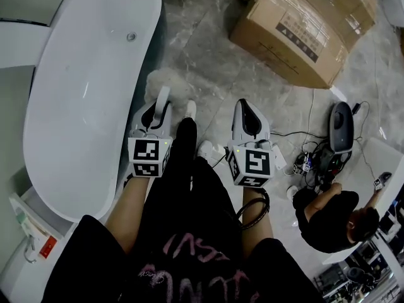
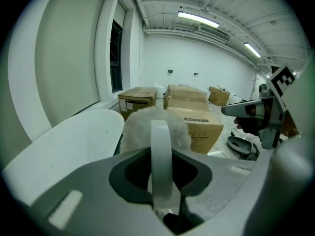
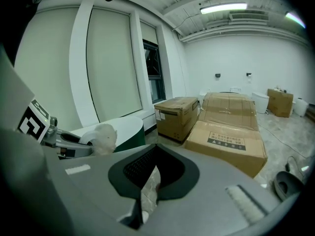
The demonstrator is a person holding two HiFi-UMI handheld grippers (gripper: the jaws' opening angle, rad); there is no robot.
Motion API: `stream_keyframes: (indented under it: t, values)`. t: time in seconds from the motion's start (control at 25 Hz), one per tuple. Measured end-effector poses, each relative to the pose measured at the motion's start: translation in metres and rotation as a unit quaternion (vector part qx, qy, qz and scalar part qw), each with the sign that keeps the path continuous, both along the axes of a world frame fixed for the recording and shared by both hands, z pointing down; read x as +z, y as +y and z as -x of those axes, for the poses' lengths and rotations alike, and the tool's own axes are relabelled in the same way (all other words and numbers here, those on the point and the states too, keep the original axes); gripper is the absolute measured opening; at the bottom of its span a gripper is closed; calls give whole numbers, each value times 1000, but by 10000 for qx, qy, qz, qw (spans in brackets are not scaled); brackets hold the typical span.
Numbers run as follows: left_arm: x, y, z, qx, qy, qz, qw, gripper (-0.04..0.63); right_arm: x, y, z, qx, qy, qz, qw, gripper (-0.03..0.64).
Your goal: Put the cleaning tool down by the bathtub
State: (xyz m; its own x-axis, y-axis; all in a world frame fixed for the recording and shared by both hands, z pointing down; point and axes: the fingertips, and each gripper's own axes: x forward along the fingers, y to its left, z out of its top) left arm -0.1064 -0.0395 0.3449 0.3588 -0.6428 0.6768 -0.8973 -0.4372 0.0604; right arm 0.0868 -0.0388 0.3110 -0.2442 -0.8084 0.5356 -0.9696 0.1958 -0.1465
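Observation:
The white bathtub (image 1: pixel 88 93) fills the left of the head view. The cleaning tool is a fluffy white duster head (image 1: pixel 169 84) on a flat white handle (image 2: pixel 160 156). My left gripper (image 1: pixel 158 109) is shut on that handle, and the head sticks out ahead of it over the floor, close beside the tub's rim (image 2: pixel 74 141). In the right gripper view the duster head (image 3: pixel 103 135) shows at the left, before the tub (image 3: pixel 123 127). My right gripper (image 1: pixel 248 115) hangs level with the left one, to its right, jaws shut with nothing between them.
Large cardboard boxes (image 1: pixel 303 24) lie on the marble floor ahead to the right. A crouching person (image 1: pixel 328 216) sits at the right among cables (image 1: pixel 315 160) and a dark oval device (image 1: pixel 341 126). A small white stand (image 1: pixel 31 229) is at the tub's near end.

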Motion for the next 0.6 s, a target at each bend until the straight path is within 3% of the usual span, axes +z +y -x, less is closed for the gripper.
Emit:
stream_keyframes:
  t: [0.6]
  values:
    - [115,-21,6,-66,-69,327,9994,75,107,-14,-1,169,-44,333,9993,8]
